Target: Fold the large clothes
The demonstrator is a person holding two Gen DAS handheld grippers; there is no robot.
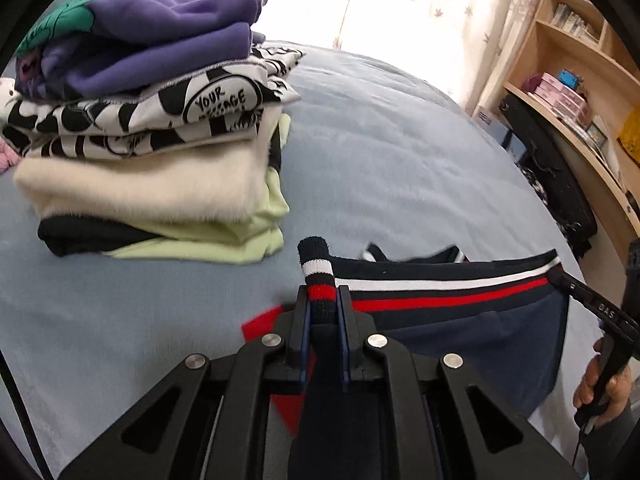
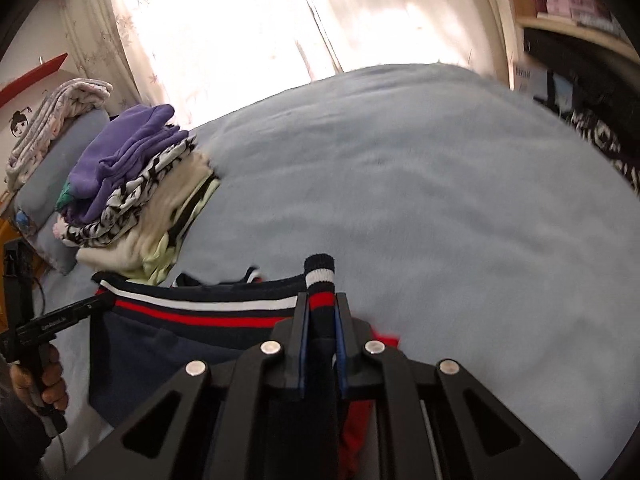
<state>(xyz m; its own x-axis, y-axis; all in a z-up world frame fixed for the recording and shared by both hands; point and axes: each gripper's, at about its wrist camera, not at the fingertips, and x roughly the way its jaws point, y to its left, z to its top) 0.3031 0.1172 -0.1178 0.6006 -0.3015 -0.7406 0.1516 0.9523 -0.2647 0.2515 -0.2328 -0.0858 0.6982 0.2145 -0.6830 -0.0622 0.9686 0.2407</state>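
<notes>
Between the fingers of the left gripper [image 1: 323,308] sat one end of the striped ribbed band of a navy sweater [image 1: 472,336], the jaws drawn narrow and pinching the knit so that a stub of it stood up past the fingertips. Off to that claw's right, the band ran taut to the right gripper [image 2: 321,312], which clamped the other end in the same way, its jaws equally narrow on the fabric. Below both claws the body of the sweater hung and trailed onto the blue bedspread [image 2: 420,184], with a red panel [image 1: 260,324] showing just beside the left claw's fingers. Ahead and to the left of the left claw stood a stack of folded clothes [image 1: 160,136], well apart from the sweater.

The garment looked soft and limp, of moderate weight for a knit, and likely to sag in the middle unless the band was kept stretched. Ribbing seemed the best place to hold: thicker, less slippery and less prone to slide out of the pads than the plain cloth. Judging by the two-corner grip, the next fold would call for both claws moving together, level, so the cloth laid flat without twisting.
</notes>
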